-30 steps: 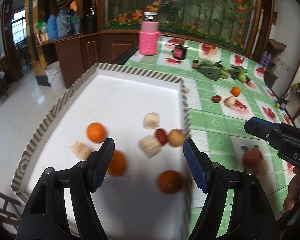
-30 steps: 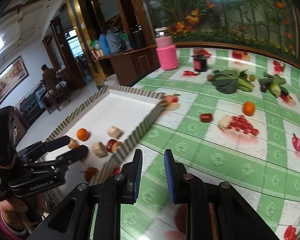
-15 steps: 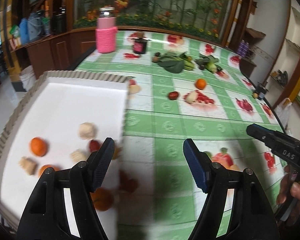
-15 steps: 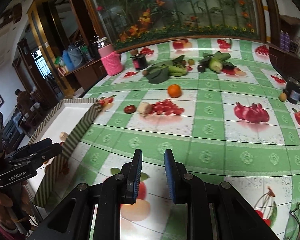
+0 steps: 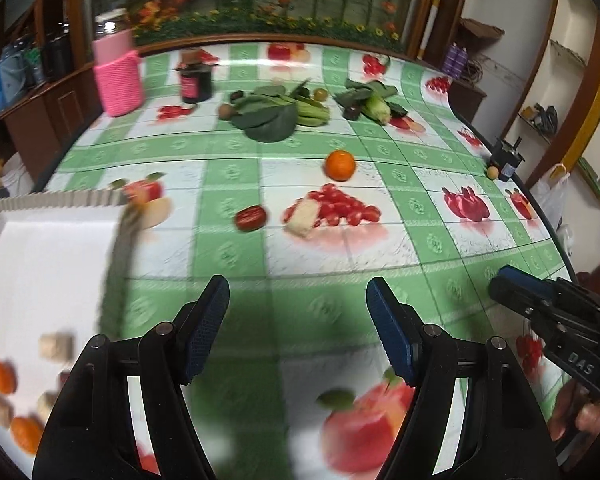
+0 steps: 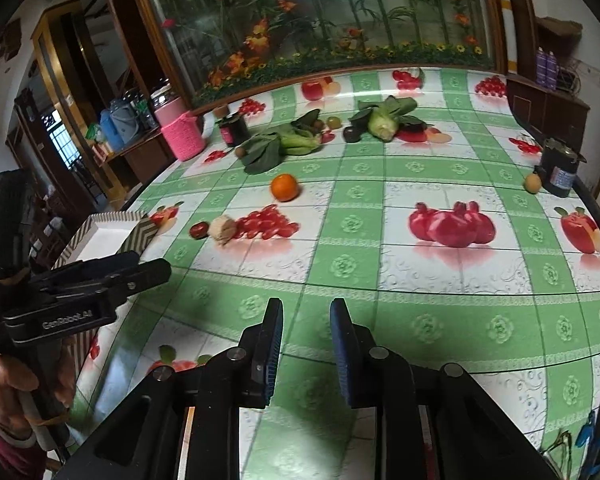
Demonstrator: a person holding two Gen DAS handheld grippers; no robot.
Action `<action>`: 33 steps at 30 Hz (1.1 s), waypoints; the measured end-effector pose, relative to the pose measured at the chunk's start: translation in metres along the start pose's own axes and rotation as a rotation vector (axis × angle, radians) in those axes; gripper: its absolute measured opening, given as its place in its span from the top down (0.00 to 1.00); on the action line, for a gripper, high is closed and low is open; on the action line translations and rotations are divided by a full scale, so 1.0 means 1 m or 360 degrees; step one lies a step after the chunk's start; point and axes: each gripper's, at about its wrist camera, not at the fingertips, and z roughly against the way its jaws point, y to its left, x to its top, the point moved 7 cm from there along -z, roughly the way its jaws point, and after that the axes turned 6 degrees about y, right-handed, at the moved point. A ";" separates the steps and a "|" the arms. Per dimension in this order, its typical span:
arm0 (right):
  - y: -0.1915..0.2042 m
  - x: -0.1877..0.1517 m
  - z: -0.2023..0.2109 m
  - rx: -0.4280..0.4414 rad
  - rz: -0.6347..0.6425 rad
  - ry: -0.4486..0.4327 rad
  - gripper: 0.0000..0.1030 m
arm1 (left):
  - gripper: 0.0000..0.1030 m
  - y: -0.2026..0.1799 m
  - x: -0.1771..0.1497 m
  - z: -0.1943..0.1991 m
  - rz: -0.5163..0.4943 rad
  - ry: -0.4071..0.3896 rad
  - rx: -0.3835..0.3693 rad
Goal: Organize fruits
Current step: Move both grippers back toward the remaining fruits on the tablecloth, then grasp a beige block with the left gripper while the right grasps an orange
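Note:
An orange (image 5: 340, 165) (image 6: 285, 187), a red jujube (image 5: 251, 218) (image 6: 199, 230) and a pale beige chunk (image 5: 303, 217) (image 6: 221, 229) lie loose on the green checked tablecloth. A white tray (image 5: 40, 248) (image 6: 100, 236) with a striped rim sits at the left and holds several oranges and beige chunks (image 5: 56, 346). My left gripper (image 5: 298, 316) is open and empty, above the cloth just right of the tray. My right gripper (image 6: 306, 316) has its jaws a narrow gap apart with nothing between them, over the cloth in front of the loose fruit.
Leafy greens (image 5: 276, 114), a corn cob (image 5: 380, 108), a dark jar (image 5: 196, 82) and a pink knitted jar (image 5: 118, 80) stand at the far side. A small dark can (image 6: 560, 172) and a brown egg-like thing (image 6: 532, 183) sit near the right edge.
Both grippers have swung right, away from the tray toward the loose fruit on the cloth. The tray has slid to the left of both views. Jaw openings are unchanged.

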 end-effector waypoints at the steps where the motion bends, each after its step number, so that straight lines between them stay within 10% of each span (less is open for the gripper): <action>1: -0.004 0.001 0.001 0.0002 -0.0012 -0.0003 0.77 | 0.30 -0.001 0.003 -0.006 0.0004 0.0014 -0.0002; 17: -0.064 0.019 -0.016 -0.0030 -0.0143 0.0048 0.76 | 0.31 -0.007 0.040 -0.075 0.0019 0.0114 0.0102; 21: -0.064 0.017 -0.023 -0.0021 -0.0131 0.0076 0.76 | 0.82 -0.002 0.045 -0.075 0.0039 0.0073 0.0089; 33: -0.009 0.061 -0.064 0.0088 0.0079 0.0165 0.76 | 0.83 0.001 0.035 -0.049 0.0098 0.0033 0.0004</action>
